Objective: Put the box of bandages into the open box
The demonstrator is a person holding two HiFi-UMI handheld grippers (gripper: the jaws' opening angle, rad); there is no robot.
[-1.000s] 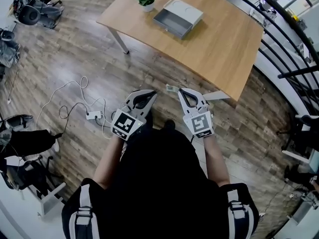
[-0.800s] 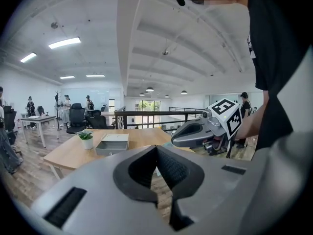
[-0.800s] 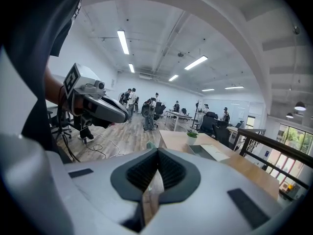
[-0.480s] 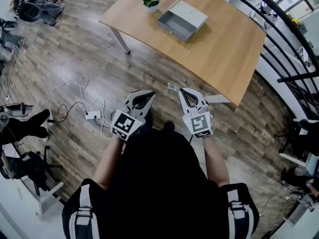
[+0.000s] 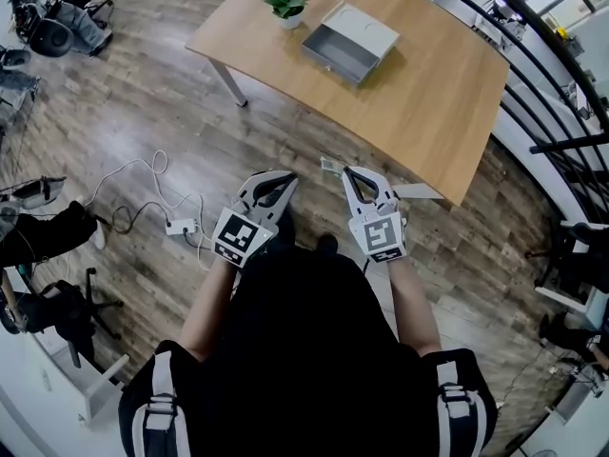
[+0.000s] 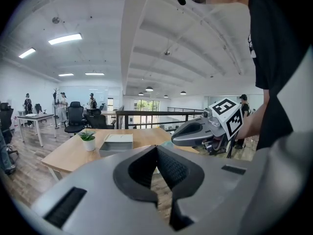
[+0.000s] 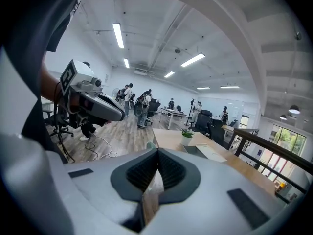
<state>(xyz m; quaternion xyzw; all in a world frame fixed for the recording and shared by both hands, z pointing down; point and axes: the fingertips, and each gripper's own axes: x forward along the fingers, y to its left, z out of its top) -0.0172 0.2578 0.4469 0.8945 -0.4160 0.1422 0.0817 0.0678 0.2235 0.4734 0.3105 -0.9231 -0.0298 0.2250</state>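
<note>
Box of bandages (image 5: 329,166), small, pale green, mid-frame, apparently pinched at the tips of the closed right hand-held gripper (image 5: 345,172); left hand-held gripper (image 5: 292,180) closed, empty; open box (image 5: 350,41) upper centre on worktop (image 5: 428,84), well apart, so carry level and release low inside.

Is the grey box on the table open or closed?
Open. In the head view the grey box on the table has its lid folded back, and its inside looks empty.

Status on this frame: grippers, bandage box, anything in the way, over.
Left gripper shut, empty. Right gripper shut on box of bandages at its tips. Open box on table ahead, potted plant beside it.
</note>
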